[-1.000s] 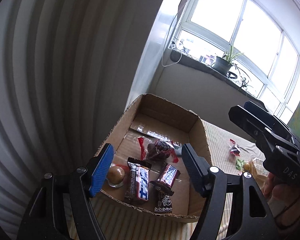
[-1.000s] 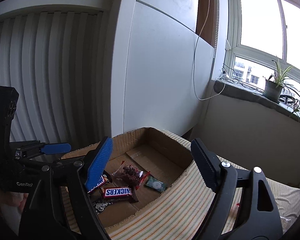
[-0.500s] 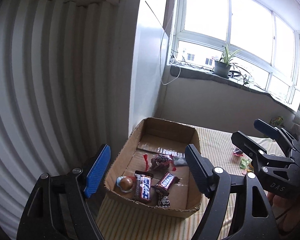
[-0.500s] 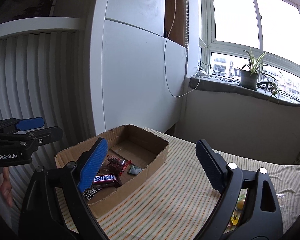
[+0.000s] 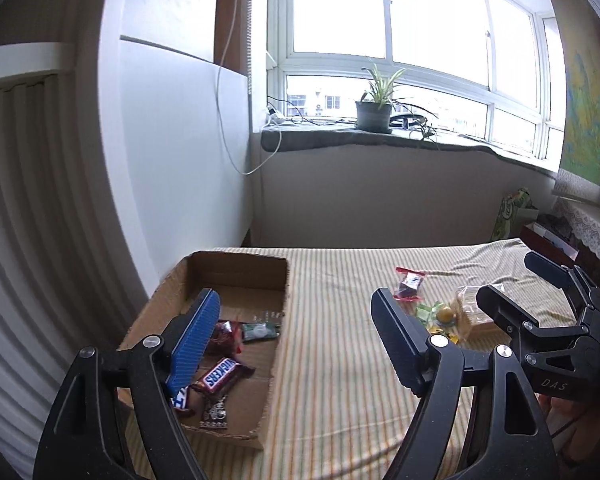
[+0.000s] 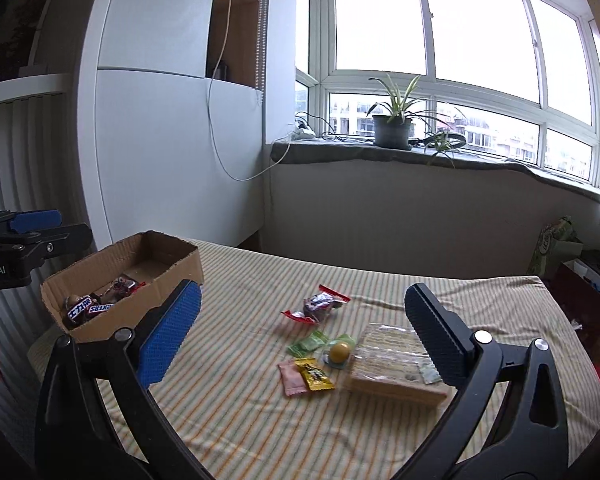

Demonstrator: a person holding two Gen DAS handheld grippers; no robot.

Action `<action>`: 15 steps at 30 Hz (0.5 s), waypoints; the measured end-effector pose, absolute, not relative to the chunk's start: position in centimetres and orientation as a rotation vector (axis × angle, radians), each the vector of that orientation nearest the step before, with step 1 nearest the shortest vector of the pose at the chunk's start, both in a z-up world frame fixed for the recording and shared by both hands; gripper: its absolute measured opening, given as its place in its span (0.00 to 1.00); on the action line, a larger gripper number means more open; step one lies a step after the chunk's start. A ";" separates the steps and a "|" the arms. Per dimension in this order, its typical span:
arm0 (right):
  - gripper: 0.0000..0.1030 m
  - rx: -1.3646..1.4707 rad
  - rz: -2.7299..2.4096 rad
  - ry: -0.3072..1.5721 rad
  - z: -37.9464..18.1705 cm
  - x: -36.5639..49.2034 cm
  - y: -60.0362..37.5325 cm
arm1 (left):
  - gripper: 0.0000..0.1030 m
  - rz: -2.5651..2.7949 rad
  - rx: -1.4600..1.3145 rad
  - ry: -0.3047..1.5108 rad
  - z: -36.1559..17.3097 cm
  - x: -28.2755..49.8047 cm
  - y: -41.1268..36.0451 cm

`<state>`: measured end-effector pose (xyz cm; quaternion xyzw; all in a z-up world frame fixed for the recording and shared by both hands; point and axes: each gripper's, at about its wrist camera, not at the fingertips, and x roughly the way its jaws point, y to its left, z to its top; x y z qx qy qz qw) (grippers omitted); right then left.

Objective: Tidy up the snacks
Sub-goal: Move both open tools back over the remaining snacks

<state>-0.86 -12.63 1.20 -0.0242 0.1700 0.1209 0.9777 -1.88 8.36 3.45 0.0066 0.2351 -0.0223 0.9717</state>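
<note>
A shallow cardboard box (image 5: 278, 364) sits at the left of a striped tablecloth and holds several snacks, among them a Snickers bar (image 5: 220, 375); it also shows in the right wrist view (image 6: 164, 278). Loose snacks lie to the right: a red-wrapped snack (image 6: 320, 306), green candies (image 6: 312, 342), a round yellow candy (image 6: 339, 353), a yellow sachet (image 6: 314, 376), a pink sachet (image 6: 291, 378) and a clear pack of crackers (image 6: 396, 366). My left gripper (image 5: 296, 344) is open and empty above the box's right edge. My right gripper (image 6: 306, 346) is open and empty above the loose snacks.
The striped cloth (image 6: 380, 288) covers the table up to a white wall at the back. A potted plant (image 6: 392, 128) stands on the window sill. Bags and boxes (image 6: 556, 248) stand beyond the table's right edge. A white cabinet (image 6: 160, 140) stands behind the box.
Both grippers have pulled back from the box and swung right. The loose snacks on the cloth have come into the right wrist view. Both stay open and empty.
</note>
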 end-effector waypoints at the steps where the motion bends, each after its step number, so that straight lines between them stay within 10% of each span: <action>1: 1.00 -0.039 0.218 0.348 1.1 -1.1 -14.1 | 0.76 -0.060 0.021 0.475 3.5 -1.7 7.5; 15: 1.00 0.065 0.028 0.413 -0.8 -2.2 -25.2 | 0.76 -0.233 0.129 0.498 3.7 0.1 -1.8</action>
